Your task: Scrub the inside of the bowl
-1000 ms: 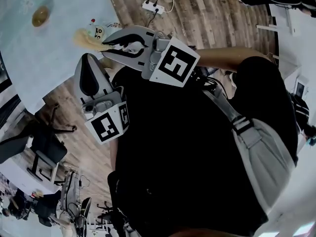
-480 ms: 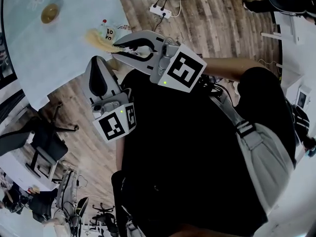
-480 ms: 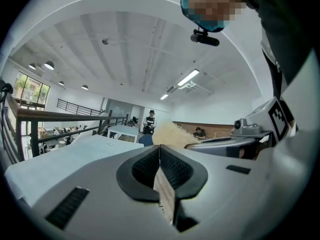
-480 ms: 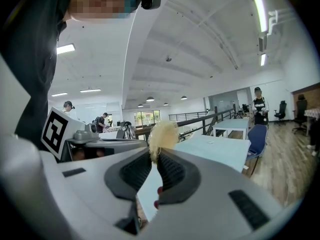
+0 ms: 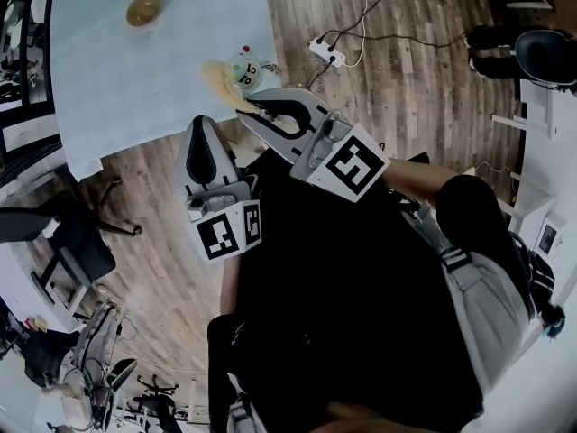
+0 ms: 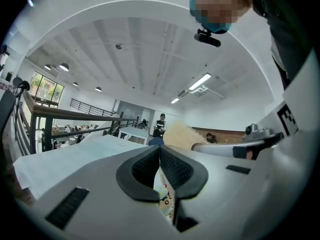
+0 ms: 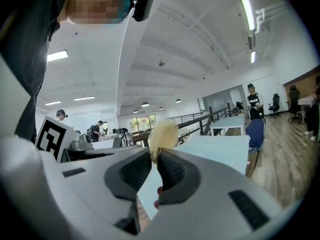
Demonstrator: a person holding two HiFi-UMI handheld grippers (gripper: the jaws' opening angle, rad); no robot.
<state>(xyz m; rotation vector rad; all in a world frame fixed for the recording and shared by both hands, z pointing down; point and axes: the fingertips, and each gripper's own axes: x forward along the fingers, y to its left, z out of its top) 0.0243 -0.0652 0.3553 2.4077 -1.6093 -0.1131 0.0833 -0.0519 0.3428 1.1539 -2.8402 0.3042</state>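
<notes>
A small brown bowl [image 5: 144, 10] sits far back on the pale blue table [image 5: 117, 88]. My right gripper [image 5: 250, 109] is shut on a fluffy yellow scrubber [image 5: 219, 78], which hangs over the table's near edge, well short of the bowl. In the right gripper view the scrubber [image 7: 163, 134] sticks up from the closed jaws of the right gripper [image 7: 154, 156]. My left gripper [image 5: 200, 126] is held beside it over the wooden floor, shut with nothing in it. In the left gripper view the left gripper [image 6: 160, 151] has its pads together, and the scrubber [image 6: 178, 134] shows beyond.
A small white container with a cartoon print [image 5: 245, 66] stands at the table's near corner, next to the scrubber. A power strip [image 5: 326, 50] and cables lie on the wooden floor. Chairs stand at the left [image 5: 54, 237] and the upper right [image 5: 548, 57]. People stand far off.
The head view has swung, so the table, the bowl and the power strip now sit further right in it. Both grippers keep their pose, and the right one still holds the scrubber.
</notes>
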